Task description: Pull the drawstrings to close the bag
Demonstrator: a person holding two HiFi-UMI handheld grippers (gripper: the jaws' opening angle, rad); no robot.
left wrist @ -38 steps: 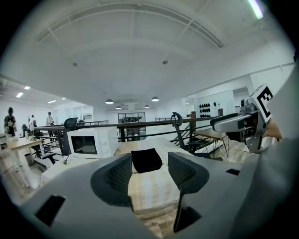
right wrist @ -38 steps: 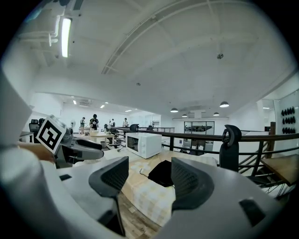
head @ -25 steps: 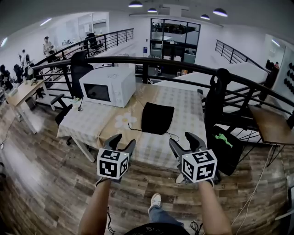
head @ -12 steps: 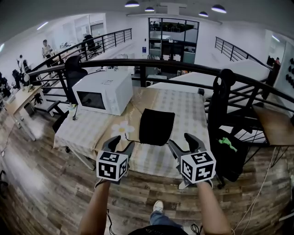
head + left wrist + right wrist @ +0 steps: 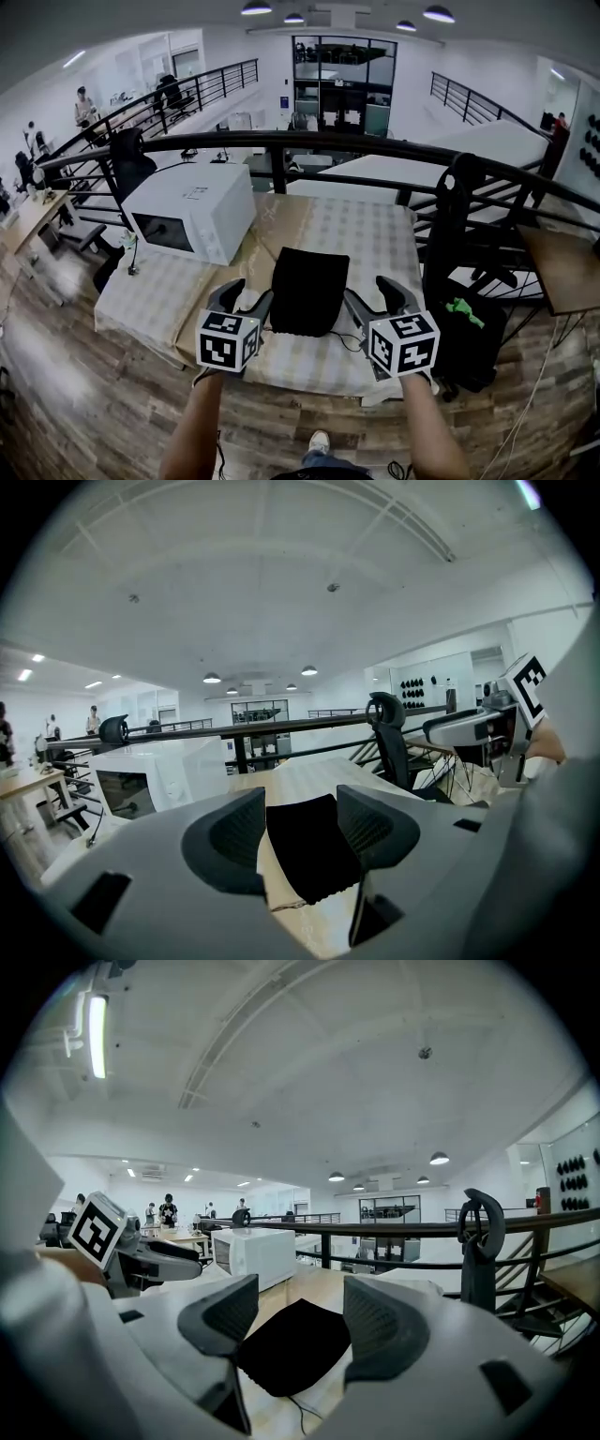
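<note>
- The left gripper (image 5: 246, 295) has its jaws spread wide with nothing held; the bag shows through the gap, further ahead.
- The right gripper (image 5: 370, 292) is likewise spread wide and empty, aimed at the same bag.
- The black bag (image 5: 307, 289) lies flat between the two grippers, near the front edge of the table (image 5: 375, 225). It is dark, matte cloth, roughly rectangular and limp.
- A thin drawstring (image 5: 295, 1415) trails loose from its near edge onto the checked cloth.
- A white microwave (image 5: 187, 211) stands to the bag's left.
</note>
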